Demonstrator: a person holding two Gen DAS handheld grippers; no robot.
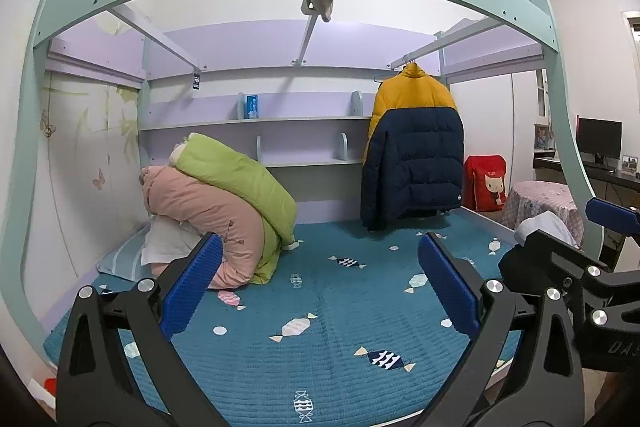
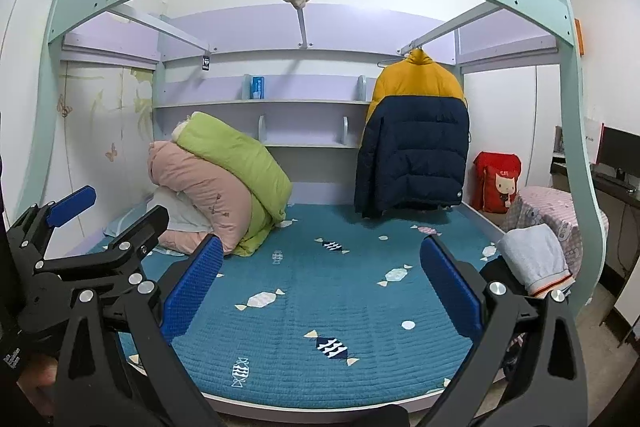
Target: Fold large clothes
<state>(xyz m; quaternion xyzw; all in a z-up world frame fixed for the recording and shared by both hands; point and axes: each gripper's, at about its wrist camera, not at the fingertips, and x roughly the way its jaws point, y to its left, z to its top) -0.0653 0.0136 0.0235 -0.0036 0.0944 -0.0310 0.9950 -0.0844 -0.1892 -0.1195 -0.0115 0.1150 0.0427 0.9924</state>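
A puffer jacket (image 1: 414,151), yellow on top and navy below, hangs on a hanger from a rail at the back right of the bed; it also shows in the right wrist view (image 2: 414,147). My left gripper (image 1: 320,283) is open and empty, held over the front of the blue quilted bed (image 1: 320,327). My right gripper (image 2: 322,283) is open and empty over the same bed (image 2: 320,307). Each gripper shows at the edge of the other's view: the right one (image 1: 600,267) and the left one (image 2: 92,227). The jacket is well beyond both.
Rolled green and pink quilts (image 1: 224,203) with a white pillow sit at the back left. A red cat bag (image 1: 486,183) stands at the back right. A light blue cloth (image 2: 532,259) lies at the bed's right edge. Shelves (image 1: 256,121) line the back wall. A desk with a monitor (image 1: 598,141) is at far right.
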